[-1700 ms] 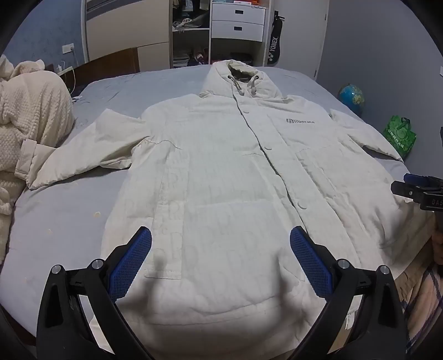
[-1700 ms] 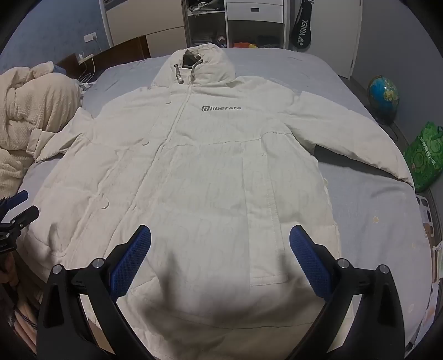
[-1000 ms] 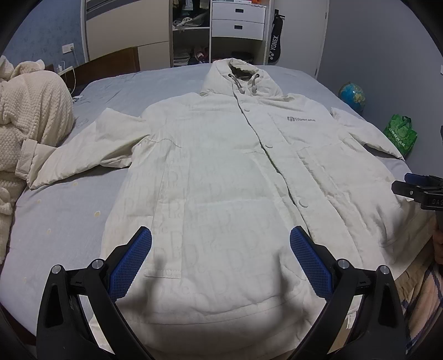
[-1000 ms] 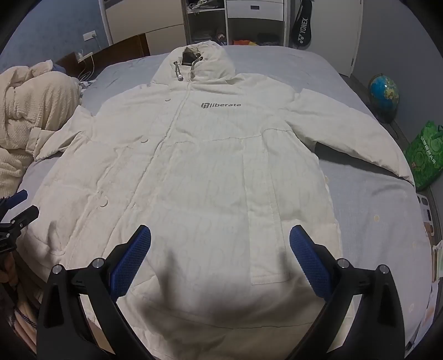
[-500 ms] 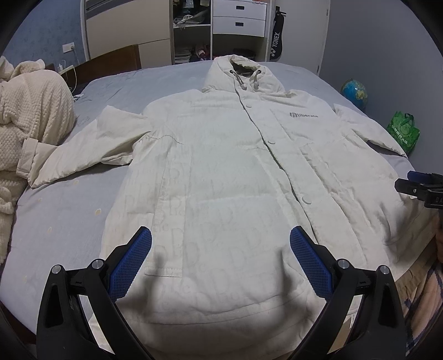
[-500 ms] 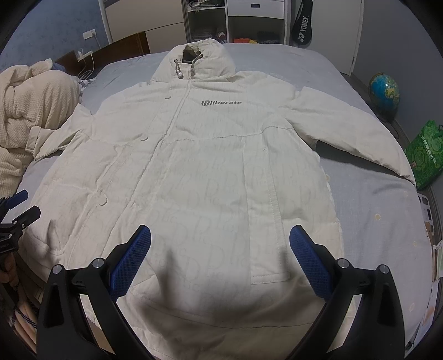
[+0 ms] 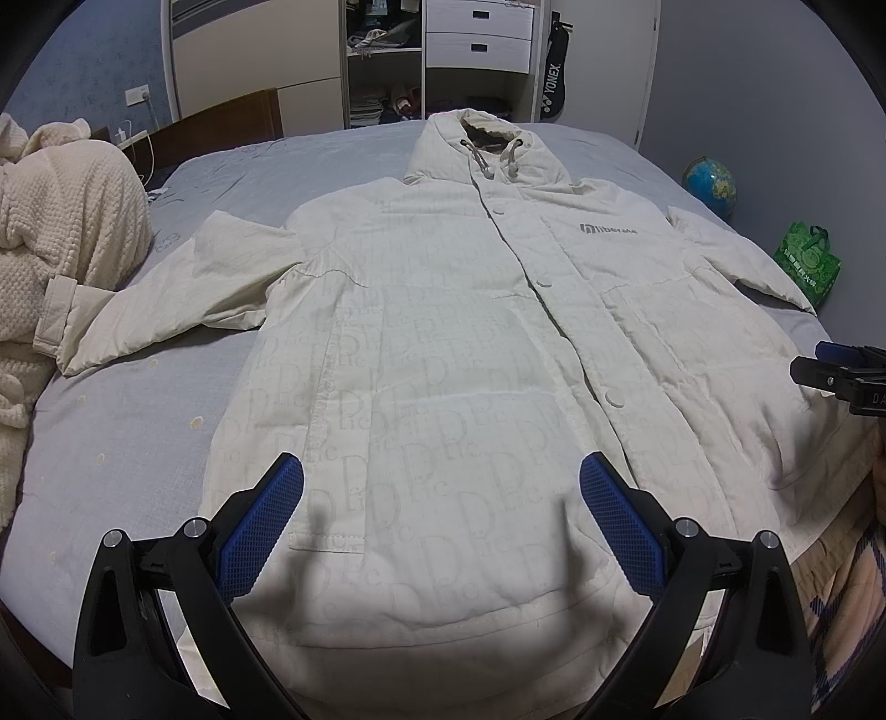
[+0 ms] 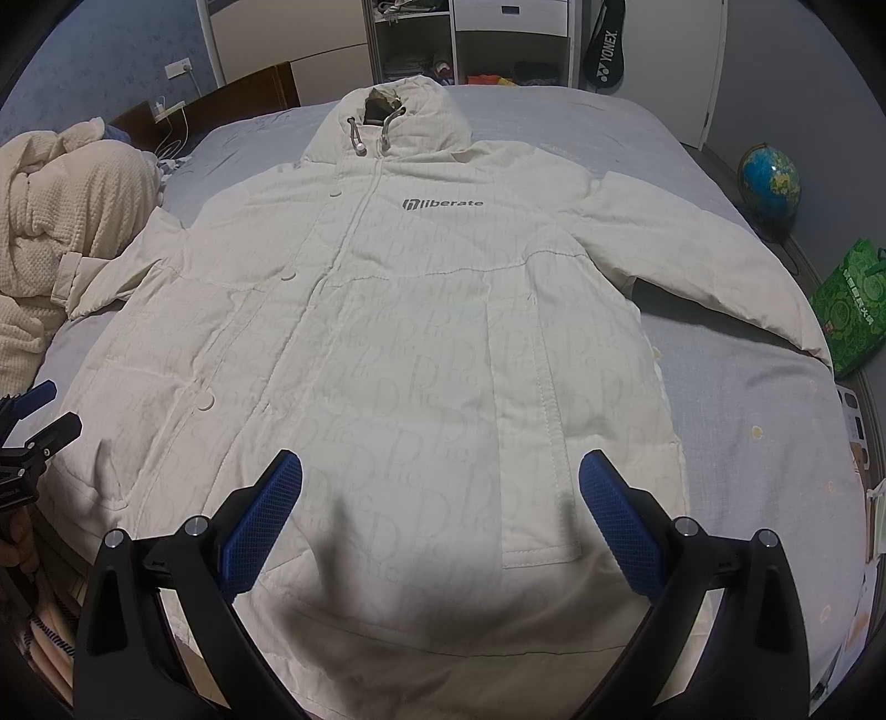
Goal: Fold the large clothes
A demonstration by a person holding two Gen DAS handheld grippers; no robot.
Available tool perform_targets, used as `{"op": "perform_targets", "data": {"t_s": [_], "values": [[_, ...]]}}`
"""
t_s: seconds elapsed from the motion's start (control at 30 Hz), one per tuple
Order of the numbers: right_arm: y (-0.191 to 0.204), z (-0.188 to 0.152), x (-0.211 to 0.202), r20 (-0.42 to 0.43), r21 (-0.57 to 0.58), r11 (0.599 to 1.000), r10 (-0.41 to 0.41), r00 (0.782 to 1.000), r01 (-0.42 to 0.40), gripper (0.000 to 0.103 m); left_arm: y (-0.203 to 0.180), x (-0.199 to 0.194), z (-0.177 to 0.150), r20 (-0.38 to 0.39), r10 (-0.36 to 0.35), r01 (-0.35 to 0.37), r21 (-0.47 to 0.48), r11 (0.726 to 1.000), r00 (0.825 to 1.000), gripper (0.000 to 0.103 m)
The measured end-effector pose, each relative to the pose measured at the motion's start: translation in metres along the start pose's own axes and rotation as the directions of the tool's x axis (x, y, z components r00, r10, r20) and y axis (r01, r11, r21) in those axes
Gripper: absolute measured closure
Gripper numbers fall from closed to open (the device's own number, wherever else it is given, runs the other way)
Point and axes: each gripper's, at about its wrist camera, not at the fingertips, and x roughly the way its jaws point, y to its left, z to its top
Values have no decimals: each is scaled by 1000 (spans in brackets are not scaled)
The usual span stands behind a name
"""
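step: coat [image 7: 443,343] flat on bed [image 7: 111,443], nothing folded
claws: left claw [image 7: 440,515] and right claw [image 8: 440,515] spread apart, empty
next: grab sleeve [image 7: 166,288] at 10 o'clock

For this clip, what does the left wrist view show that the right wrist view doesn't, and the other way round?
Only the left wrist view shows the white drawers at the back and the right tongs at its right edge. Only the right wrist view shows the orange and yellow items on the shelf and the left tongs at its left edge. Both show the white hooded coat lying flat and buttoned on the grey bed, sleeves spread, the cream blanket, the globe, the green bag, and each view's own tongs open above the hem.
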Motion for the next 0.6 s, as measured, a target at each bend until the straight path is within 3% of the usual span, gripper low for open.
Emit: {"op": "perform_targets", "data": {"t_s": [0.6], "values": [[0, -1, 1, -4, 0, 1000, 0, 1000, 0, 7, 2, 0, -2, 0, -2, 2, -3, 1000, 1000, 7]]}}
